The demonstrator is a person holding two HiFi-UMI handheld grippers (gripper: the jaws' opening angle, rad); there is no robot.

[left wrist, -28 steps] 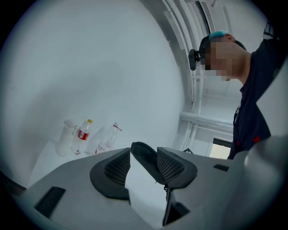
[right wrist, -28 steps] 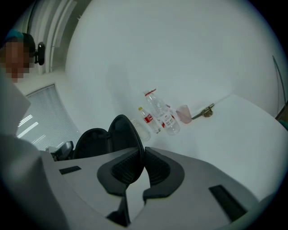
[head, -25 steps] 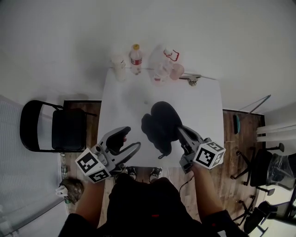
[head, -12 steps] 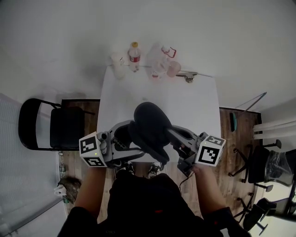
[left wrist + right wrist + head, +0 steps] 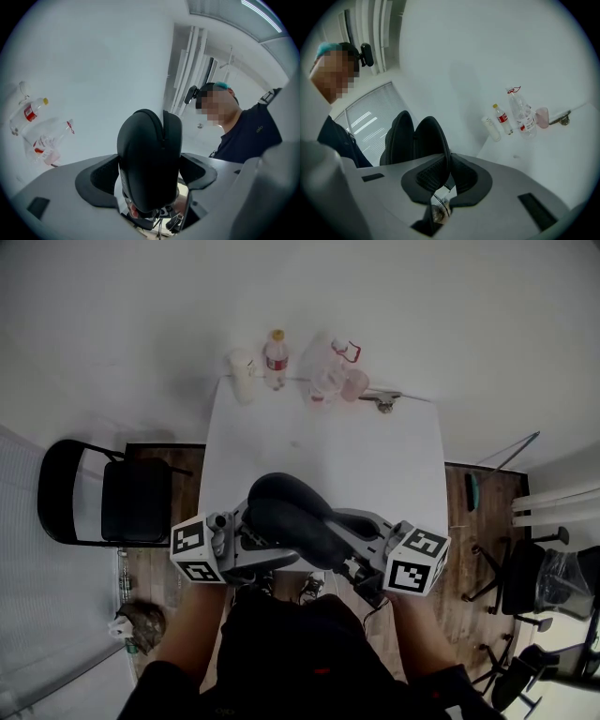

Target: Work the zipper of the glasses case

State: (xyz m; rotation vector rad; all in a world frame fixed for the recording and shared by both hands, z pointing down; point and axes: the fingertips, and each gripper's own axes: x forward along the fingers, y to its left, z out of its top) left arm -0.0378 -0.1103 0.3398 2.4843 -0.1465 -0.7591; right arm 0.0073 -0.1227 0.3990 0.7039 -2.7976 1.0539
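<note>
The black glasses case is off the white table, held near its front edge between my two grippers. In the right gripper view the case gapes in two halves, and my right gripper is shut on the rim of the nearer half. In the left gripper view it stands upright with its zipper facing the camera. My left gripper has just been opening its jaws, which now stand wide on either side of the case. In the head view the left gripper comes in from the left and the right gripper from the right.
Along the table's far edge stand a white cup, a red-labelled bottle, a clear bottle, a pink cup and a metal fitting. A black folding chair stands to the left on the wooden floor.
The case has been lifted off the table and brought toward me by the right gripper. The left gripper has risen, swung in around the case and spread its jaws wider.
</note>
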